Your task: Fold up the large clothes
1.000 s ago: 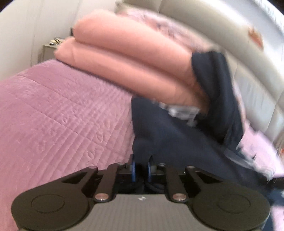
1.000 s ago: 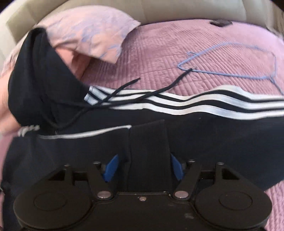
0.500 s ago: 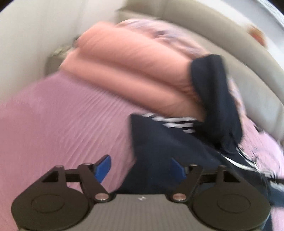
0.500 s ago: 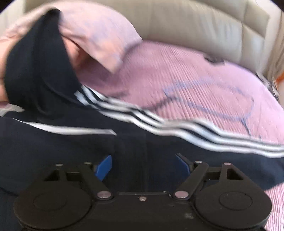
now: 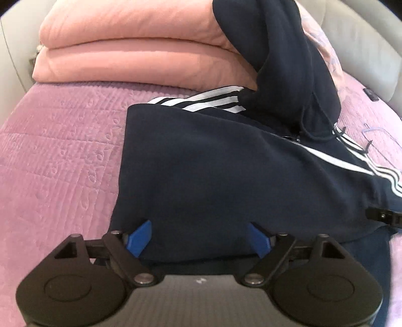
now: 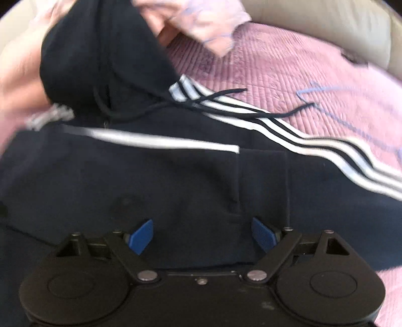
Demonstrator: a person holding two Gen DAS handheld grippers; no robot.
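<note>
A navy hooded jacket (image 5: 213, 161) with white stripes lies on the pink quilted bed (image 5: 55, 140). Its hood (image 5: 289, 63) rests up against the folded peach blanket. My left gripper (image 5: 199, 239) is open, its blue pads wide apart over the jacket's near edge, holding nothing. In the right wrist view the same jacket (image 6: 150, 181) fills the foreground, its drawstrings (image 6: 226, 93) trailing onto the quilt. My right gripper (image 6: 202, 236) is open over the jacket's near hem beside a folded-over cuff (image 6: 262, 181).
A folded peach blanket (image 5: 130, 47) is stacked at the head of the bed. A pink patterned pillow (image 6: 201, 22) leans beside it. A thin blue wire hanger (image 6: 334, 100) lies on the quilt to the right. A beige padded headboard (image 6: 314, 27) rings the bed.
My left gripper was shut on the jacket's edge a second ago; it has opened and let go. My right gripper has opened wider. Both views have shifted closer over the jacket.
</note>
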